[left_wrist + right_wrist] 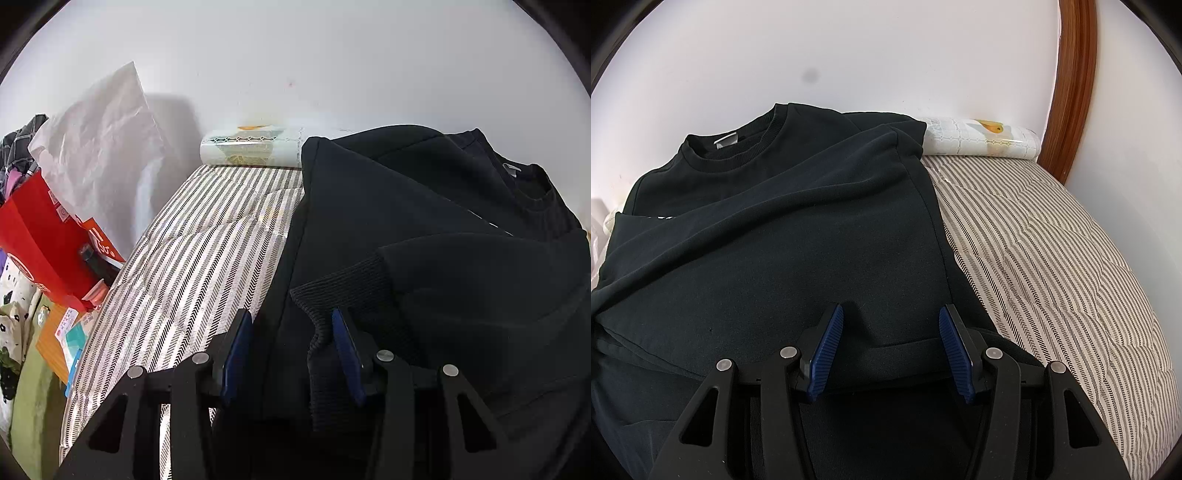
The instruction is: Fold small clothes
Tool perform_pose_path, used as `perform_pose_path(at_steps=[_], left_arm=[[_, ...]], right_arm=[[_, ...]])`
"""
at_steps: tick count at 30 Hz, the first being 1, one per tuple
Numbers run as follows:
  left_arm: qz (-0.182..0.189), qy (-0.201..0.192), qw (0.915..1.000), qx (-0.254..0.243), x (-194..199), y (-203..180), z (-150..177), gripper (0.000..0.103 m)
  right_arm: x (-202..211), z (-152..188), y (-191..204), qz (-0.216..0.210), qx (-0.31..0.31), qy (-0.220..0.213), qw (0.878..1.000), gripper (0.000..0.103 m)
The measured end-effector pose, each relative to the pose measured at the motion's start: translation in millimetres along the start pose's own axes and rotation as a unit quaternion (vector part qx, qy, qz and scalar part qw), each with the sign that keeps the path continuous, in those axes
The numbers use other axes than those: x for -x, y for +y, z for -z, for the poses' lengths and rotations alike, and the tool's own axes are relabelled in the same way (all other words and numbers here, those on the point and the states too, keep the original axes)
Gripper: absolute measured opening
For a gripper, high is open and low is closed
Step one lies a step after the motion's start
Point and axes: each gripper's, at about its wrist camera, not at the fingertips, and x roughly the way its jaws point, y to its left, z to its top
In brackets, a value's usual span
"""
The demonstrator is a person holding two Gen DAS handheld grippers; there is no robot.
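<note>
Surface: a striped mattress cover (207,236) spreads under everything and reaches the white wall (332,55).
Sweatshirt: a black sweatshirt (783,229) lies on the striped cover, collar towards the wall, with a white label inside the neck; both sleeves are folded in across the body.
Cuff: the ribbed cuff (340,284) of one folded sleeve lies on the body of the garment, right in front of the left tongs.
Roll by the wall: a patterned roll (251,147) lies along the foot of the wall; the sweatshirt's shoulder touches one end of it and hides part of it.
Left-side clutter: a crumpled white bag (99,147) leans on the wall, with a red box (40,243) below it just beside the cover's edge; small packets and patterned cloth lie lower down, too jumbled to name.
Right side: a curved wooden frame (1075,81) rises beside the roll; the cover on that side is bare.
Left tongs (291,354): the blue pads stand partly apart and dark cloth, with ribbed edging, fills the gap; whether the pads press on it cannot be told.
Right tongs (892,347): the pads stand about half apart over the lower body of the sweatshirt, near its hem band; cloth shows between them, but no pad visibly squeezes it, so they look released.
</note>
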Motion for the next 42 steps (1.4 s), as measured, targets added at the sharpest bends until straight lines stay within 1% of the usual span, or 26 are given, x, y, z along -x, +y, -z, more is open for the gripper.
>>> perform_pose_path(at_steps=[13, 17, 23, 27, 30, 32, 35, 37, 39, 42], left_arm=[[0.003, 0.002, 1.0000, 0.006, 0.2, 2.7, 0.0, 0.045], [-0.002, 0.001, 1.0000, 0.003, 0.7, 1.5, -0.7, 0.046], [0.005, -0.001, 0.9999, 0.012, 2.0, 6.5, -1.3, 0.049], [0.016, 0.003, 0.9996, 0.022, 2.4, 11.4, -0.9, 0.051], [0.016, 0.004, 0.9996, 0.022, 3.9, 12.2, -1.2, 0.052], [0.014, 0.002, 0.9998, 0.015, 8.2, 11.4, -1.3, 0.053], [0.014, 0.008, 0.9998, -0.012, 17.4, 7.0, -2.9, 0.056], [0.029, 0.013, 0.9994, -0.011, 26.5, 6.6, -0.5, 0.057], [0.046, 0.020, 0.9988, 0.003, 37.2, 6.6, 8.9, 0.058], [0.047, 0.025, 0.9984, -0.021, 58.2, -0.7, 28.4, 0.059]], right_arm=[[-0.4, 0.6, 0.0, 0.000, 0.000, -0.001, 1.000, 0.054], [0.5, 1.0, 0.1, 0.002, -0.001, -0.004, 1.000, 0.054], [13.5, 3.5, -9.7, 0.006, -0.025, -0.030, 0.999, 0.054], [23.4, 3.0, -16.1, 0.003, -0.031, -0.038, 0.999, 0.054], [33.9, 1.5, -16.3, 0.004, -0.034, -0.050, 0.998, 0.054], [42.7, 0.3, -14.1, 0.000, -0.031, -0.060, 0.998, 0.054], [53.2, -0.7, -10.1, -0.002, -0.022, -0.073, 0.997, 0.054], [58.9, -2.0, -10.0, 0.003, -0.017, -0.081, 0.997, 0.054], [62.5, -3.8, -10.1, -0.003, -0.014, -0.079, 0.997, 0.054], [69.8, -4.1, -10.7, -0.007, -0.006, -0.071, 0.997, 0.054]])
